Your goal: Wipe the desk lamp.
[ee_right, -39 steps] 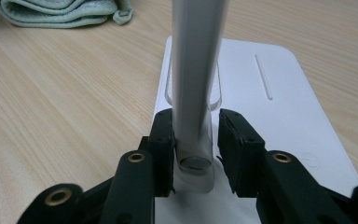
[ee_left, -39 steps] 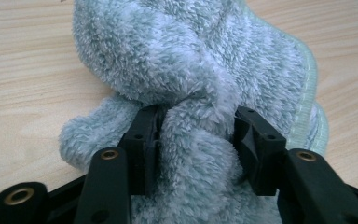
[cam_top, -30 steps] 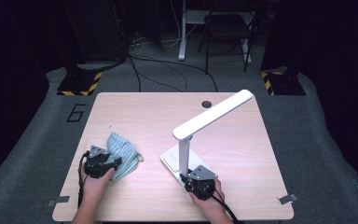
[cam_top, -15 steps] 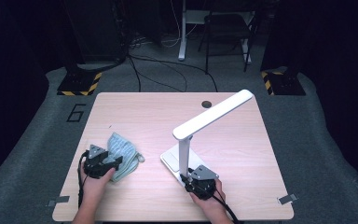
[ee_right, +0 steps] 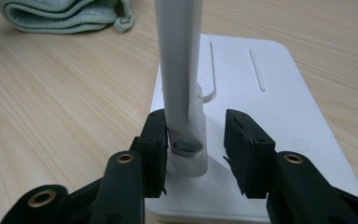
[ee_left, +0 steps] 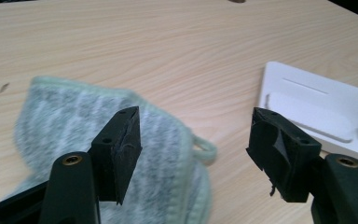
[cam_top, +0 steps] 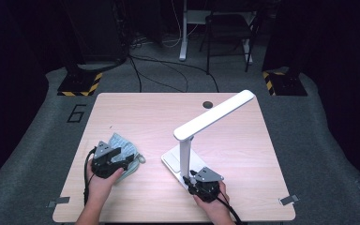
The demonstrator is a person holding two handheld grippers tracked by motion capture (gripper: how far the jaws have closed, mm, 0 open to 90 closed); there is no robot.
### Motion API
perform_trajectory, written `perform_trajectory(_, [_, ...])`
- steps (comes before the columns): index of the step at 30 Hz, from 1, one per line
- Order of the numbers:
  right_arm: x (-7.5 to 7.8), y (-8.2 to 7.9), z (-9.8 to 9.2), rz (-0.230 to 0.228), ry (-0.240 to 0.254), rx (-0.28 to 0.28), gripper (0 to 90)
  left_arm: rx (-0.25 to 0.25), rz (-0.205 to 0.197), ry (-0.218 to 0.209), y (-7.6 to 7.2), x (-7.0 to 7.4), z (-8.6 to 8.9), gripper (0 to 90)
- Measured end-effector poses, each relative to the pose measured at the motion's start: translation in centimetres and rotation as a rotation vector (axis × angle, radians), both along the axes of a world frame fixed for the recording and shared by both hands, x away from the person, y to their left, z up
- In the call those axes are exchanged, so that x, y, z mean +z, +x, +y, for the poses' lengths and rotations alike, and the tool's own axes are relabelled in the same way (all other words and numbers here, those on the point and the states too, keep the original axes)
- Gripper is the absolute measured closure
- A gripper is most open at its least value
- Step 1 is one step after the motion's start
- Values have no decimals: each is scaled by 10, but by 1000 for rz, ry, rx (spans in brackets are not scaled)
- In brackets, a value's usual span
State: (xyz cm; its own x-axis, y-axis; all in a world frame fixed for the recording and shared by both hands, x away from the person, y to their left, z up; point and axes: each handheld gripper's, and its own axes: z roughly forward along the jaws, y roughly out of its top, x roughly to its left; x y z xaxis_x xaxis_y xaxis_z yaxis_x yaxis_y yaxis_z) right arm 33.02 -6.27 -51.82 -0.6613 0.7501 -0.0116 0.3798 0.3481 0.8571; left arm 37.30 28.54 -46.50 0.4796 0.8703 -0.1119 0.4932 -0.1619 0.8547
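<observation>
We see a pale wooden bench (cam_top: 136, 112) with a small dark round hole (cam_top: 208, 104) near its far edge. It stands on grey carpet marked with a "6" (cam_top: 77, 113). Beyond lie black cables (cam_top: 168, 75), yellow-black striped bases (cam_top: 79, 86), and a chair (cam_top: 227, 33).

**Two grippers at work on a wooden table: one over a cloth, one at a lamp's foot**

The left gripper (cam_top: 114, 156) sits over a folded pale-green cloth (cam_top: 127, 151) near the table's (cam_top: 136, 112) left front, held in the person's left hand (cam_top: 101, 180). Its jaws have just been opening. The right gripper (cam_top: 198, 180) sits at the foot of a white desk lamp (cam_top: 214, 115), beside its upright post, on the flat base (cam_top: 171, 159). The lamp's head slants up toward the far right. A dark round hole (cam_top: 208, 104) marks the table's far edge.
</observation>
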Motion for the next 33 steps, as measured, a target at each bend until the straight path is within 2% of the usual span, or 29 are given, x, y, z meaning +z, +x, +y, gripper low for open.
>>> perform_trajectory(1, [0,0,0,0,0,0,604,0,0,0,0,0,0,347])
perform_trajectory(4, [-1,-2,-2,10,0,11,639,-60,-3,0,-1,5,-13,356])
perform_trajectory(8, [-2,-3,-2,15,-3,19,669,-110,-11,4,-4,10,-23,359])
perform_trajectory(11, [-2,-4,-1,14,-2,30,667,-123,-14,-1,-5,12,-27,360])
perform_trajectory(13, [-2,-6,-1,13,-6,27,668,-150,-15,7,-6,14,-30,363])
perform_trajectory(16, [0,-6,-3,14,18,31,676,-171,-24,2,-9,17,-36,367])
perform_trajectory(22, [0,-6,-1,17,29,25,696,-199,-26,18,-13,18,-45,367])
perform_trajectory(26, [0,-7,4,14,19,63,702,-221,-36,19,-17,21,-50,368])
perform_trajectory(29, [0,-8,7,22,24,69,701,-229,-45,15,-20,24,-52,368])
perform_trajectory(31, [-2,-7,11,25,11,103,698,-245,-48,7,-24,28,-55,368])
perform_trajectory(33, [-2,-8,14,35,14,103,692,-257,-56,9,-28,31,-57,368])
